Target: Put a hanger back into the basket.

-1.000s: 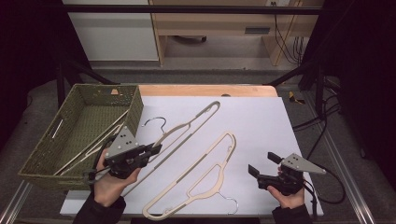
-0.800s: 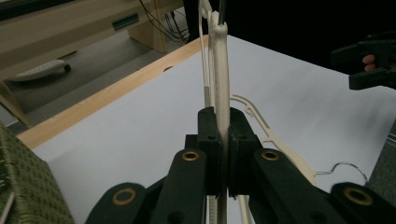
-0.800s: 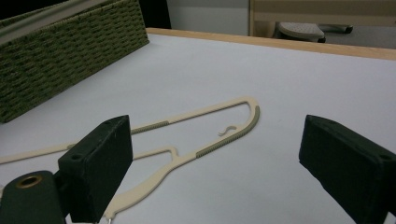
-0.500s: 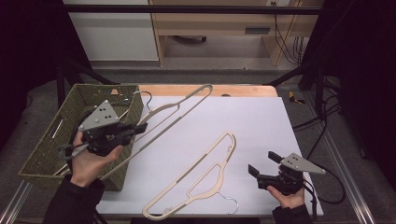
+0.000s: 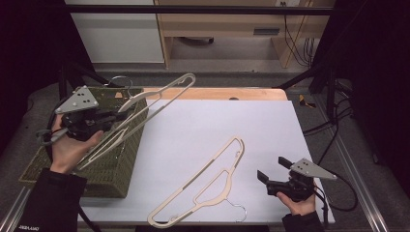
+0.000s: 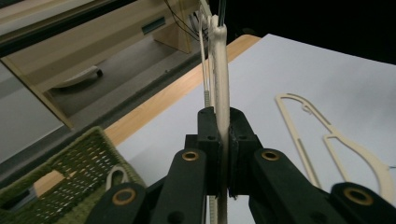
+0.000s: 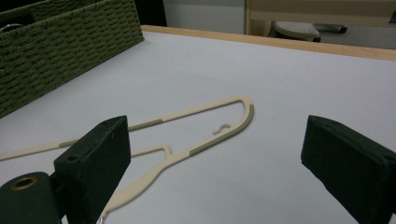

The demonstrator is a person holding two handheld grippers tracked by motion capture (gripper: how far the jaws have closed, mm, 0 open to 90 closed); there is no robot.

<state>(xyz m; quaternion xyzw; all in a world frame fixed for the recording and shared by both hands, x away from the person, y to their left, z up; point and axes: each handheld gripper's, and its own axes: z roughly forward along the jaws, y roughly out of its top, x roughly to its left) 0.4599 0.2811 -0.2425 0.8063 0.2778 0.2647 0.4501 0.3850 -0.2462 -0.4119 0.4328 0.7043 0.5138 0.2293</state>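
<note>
Your left gripper [image 5: 104, 118] raised over basket [image 5: 34, 166], jaws clamped on cream hanger [image 5: 162, 94], tilted up toward table's far edge. Right gripper [image 5: 278, 171] low near front corner, jaws apart, empty. Second hanger [image 5: 212, 169] flat on white table [image 5: 270, 121].

a lab or test room is suggested. a white-topped table [image 5: 232, 125] is framed by dark metal rails [image 5: 193, 9], and loose cables [image 5: 295, 43] are seen by a wooden bench [image 5: 227, 21].
</note>
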